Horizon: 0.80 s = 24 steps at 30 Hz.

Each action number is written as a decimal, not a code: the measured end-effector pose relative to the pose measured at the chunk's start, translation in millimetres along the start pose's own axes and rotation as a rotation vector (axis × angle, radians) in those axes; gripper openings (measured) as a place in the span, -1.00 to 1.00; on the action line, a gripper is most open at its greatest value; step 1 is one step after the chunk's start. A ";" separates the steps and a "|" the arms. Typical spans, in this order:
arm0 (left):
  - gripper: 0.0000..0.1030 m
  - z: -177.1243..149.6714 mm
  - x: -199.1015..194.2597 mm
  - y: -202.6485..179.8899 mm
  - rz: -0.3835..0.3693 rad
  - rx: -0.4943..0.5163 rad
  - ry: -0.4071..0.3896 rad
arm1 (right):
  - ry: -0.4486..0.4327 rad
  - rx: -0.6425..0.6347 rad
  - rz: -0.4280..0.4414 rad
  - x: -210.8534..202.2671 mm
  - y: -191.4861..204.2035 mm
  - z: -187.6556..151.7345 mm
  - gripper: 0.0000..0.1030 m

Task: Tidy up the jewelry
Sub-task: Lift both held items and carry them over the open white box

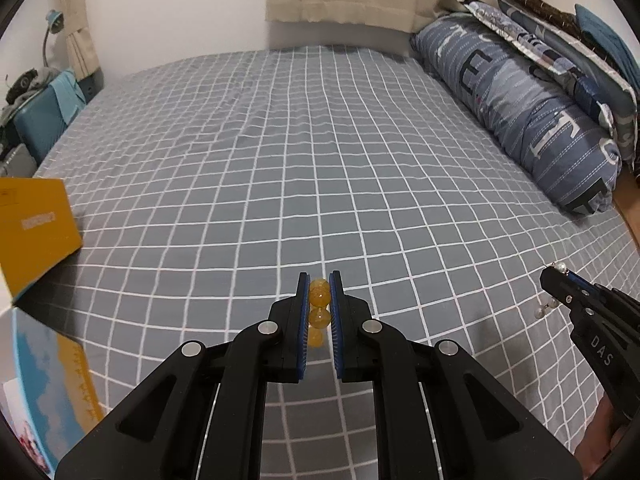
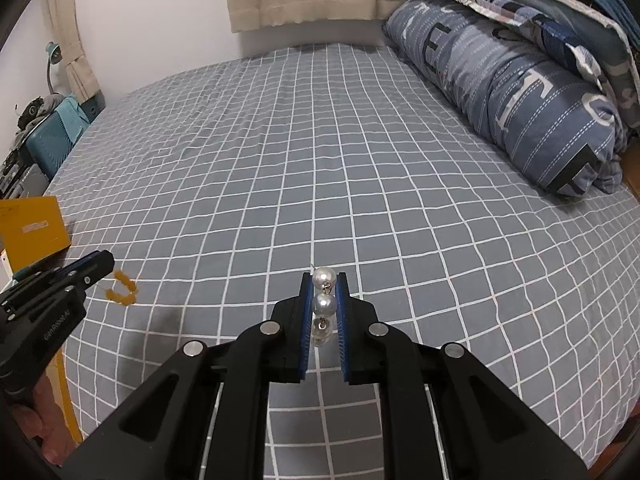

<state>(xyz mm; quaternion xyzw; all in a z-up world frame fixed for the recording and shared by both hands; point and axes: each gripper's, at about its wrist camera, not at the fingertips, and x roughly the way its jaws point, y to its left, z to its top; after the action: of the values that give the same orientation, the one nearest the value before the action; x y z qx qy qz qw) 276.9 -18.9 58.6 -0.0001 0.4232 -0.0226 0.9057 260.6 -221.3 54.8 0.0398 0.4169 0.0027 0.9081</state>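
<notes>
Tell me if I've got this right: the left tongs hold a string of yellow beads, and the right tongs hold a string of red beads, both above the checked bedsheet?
Nearly. The right tongs hold white pearls, not red beads; the right wrist view shows them pinched there. The left tongs do hold yellow beads, and both are above the checked bedsheet.

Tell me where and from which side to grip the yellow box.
Grip the yellow box across its near right corner, coming from the right over the bedsheet. That edge faces open bed; its left side runs out of view. Both grippers are full: left gripper holds amber beads, right gripper pearls.
</notes>
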 end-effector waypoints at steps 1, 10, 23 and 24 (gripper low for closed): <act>-0.82 -0.1 -3.9 0.4 0.004 0.000 -0.003 | -0.006 -0.003 -0.001 -4.4 2.0 -0.6 -0.80; -0.82 -6.4 -41.9 9.4 0.030 0.000 -0.039 | -0.032 -0.026 -0.003 -26.7 19.2 -6.6 -0.80; -0.82 -17.4 -93.4 47.5 0.084 -0.021 -0.078 | -0.070 -0.110 0.059 -70.6 79.0 -14.7 -0.80; -0.82 -18.3 -97.5 51.8 0.091 -0.025 -0.081 | -0.071 -0.114 0.064 -72.4 83.0 -15.3 -0.80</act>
<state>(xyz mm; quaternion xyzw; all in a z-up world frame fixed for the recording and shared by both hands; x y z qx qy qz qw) 202.5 37.2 120.7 0.0069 0.3861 0.0238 0.9221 204.2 -140.2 105.9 0.0014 0.3819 0.0543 0.9226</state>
